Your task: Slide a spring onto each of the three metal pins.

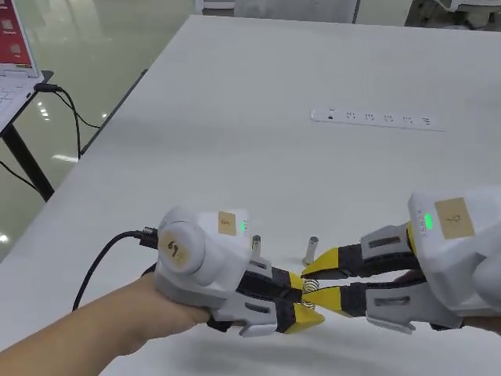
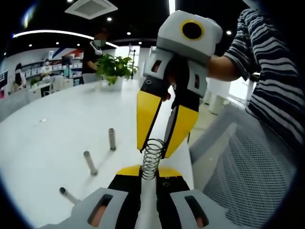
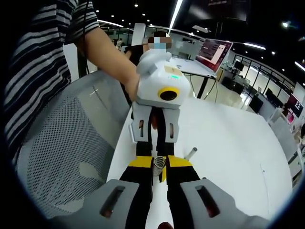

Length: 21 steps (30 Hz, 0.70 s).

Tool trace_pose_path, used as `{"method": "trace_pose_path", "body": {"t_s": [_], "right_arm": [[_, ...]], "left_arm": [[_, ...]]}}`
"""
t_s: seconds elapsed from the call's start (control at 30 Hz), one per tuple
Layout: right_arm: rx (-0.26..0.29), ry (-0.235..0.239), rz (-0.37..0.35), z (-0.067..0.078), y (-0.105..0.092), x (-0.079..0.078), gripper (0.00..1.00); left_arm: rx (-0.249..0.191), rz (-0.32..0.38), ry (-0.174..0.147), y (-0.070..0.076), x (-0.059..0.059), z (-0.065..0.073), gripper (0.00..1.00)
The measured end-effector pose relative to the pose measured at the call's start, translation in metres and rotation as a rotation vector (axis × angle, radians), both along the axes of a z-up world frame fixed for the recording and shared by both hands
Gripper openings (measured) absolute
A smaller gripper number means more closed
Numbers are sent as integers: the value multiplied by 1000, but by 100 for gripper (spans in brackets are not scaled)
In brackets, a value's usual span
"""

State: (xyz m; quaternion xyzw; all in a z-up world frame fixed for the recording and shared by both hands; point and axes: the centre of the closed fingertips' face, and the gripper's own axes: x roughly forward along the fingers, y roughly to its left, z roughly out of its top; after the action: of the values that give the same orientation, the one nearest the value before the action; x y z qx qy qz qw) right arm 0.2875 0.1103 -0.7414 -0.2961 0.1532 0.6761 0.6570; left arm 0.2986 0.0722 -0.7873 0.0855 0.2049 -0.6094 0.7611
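Spring (image 1: 310, 291) sits low over the white table (image 1: 235, 117) in your head view, its ends covered where the tips of the left gripper (image 1: 300, 299) and right gripper (image 1: 315, 282) meet, with two upright pins (image 1: 311, 249) just behind. Your left gripper view adds a third pin, all three apart from the spring, and shows your left jaws closed on its lower coils. The right jaws flank its top, though whether they pinch it cannot be told. Your right gripper view has the spring largely hidden between its own tips, one pin nearby.

left claw (image 2: 148, 172) yellow-black | right claw (image 3: 159, 163) yellow-black | spring (image 2: 151, 160) silver | table (image 1: 235, 117) white | sleeve (image 2: 271, 71) striped black-white
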Motion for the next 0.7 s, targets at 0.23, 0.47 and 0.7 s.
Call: {"method": "trace_pose_path", "body": {"t_s": [0.23,0.47,0.7], "right_arm": [[-10,-9,6,-1,2,1,7],[-13,-15,1,-1,0,2,7],[-18,-22,-4,-1,-2,4,7]], "left_arm": [[-4,28,34,0,0,0,4],[-7,33,39,-2,1,0,7],[-2,38,44,-2,0,-2,11]]}}
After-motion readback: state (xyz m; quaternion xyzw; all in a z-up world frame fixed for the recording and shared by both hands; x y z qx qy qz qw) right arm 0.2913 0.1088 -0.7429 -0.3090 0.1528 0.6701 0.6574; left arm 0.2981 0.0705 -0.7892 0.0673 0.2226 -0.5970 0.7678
